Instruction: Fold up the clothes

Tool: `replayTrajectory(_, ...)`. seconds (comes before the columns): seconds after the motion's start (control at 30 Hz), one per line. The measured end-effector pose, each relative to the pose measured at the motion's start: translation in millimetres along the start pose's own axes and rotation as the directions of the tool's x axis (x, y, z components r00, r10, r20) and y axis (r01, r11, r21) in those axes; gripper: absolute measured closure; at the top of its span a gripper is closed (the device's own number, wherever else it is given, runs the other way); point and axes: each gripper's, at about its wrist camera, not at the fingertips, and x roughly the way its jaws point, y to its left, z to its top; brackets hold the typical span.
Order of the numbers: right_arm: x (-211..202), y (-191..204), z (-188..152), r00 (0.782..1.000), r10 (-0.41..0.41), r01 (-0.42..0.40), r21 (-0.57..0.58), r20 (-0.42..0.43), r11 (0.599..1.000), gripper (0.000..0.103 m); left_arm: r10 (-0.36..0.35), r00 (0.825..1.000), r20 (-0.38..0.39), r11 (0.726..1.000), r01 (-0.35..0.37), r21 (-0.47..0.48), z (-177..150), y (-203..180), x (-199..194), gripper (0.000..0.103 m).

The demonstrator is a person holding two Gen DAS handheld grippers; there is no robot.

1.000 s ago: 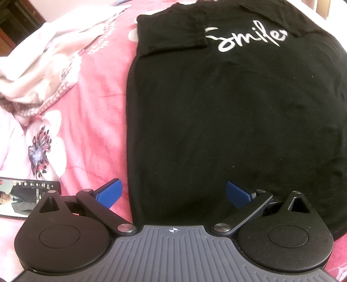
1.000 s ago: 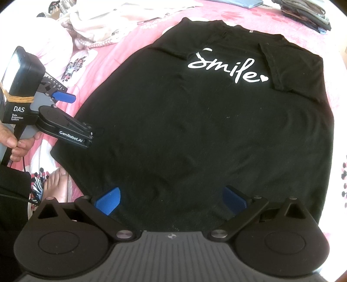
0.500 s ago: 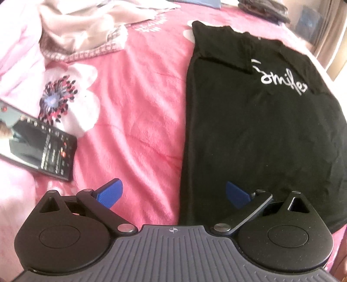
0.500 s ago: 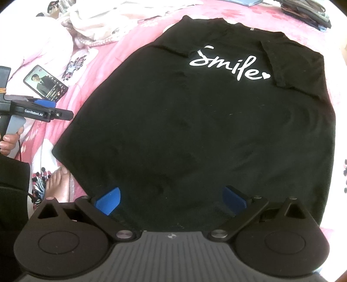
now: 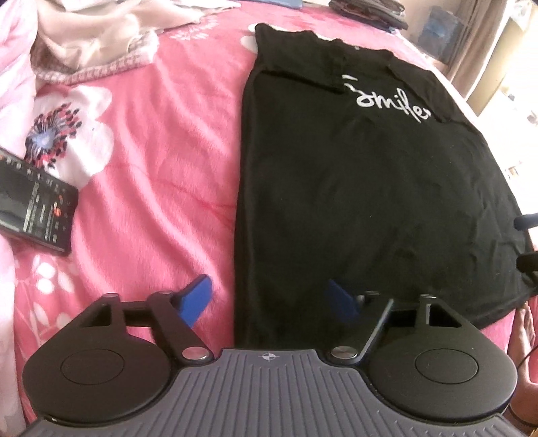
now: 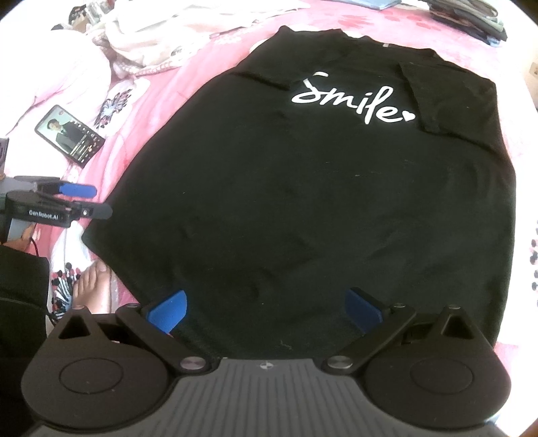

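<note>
Left gripper (image 5: 269,299) closing astride black cotton tee (image 5: 370,188) edge; right gripper (image 6: 265,309) wide, empty.

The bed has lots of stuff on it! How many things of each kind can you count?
Black T-shirt: 1
Phone: 1
Pale crumpled cloth heap: 1
Stack of dark folded clothes: 1
Claws: 2, left claw, closing over the shirt's edge, and right claw
Total: 6

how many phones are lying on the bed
1. The phone lies screen up on the pink blanket, left of the black shirt and apart from it. Another could be hidden under the heaped clothes.
</note>
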Motion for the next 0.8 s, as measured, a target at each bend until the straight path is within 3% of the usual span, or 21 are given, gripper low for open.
replayTrajectory(0.53, -1, -7, -1, 1.000, 0.009, -0.009, 0.039, -0.003, 0.999, 0.001, -0.079, 0.997, -0.010, 0.994, 0.079, 0.072, -15, 3, -5, 0.061)
replayTrajectory(0.8, 0, -7, -2, 1.000, 0.011, -0.011, 0.045, -0.009, 0.999, 0.001, -0.062, 0.998, -0.004, 0.998, 0.062, 0.027, -10, 16, 1, 0.062)
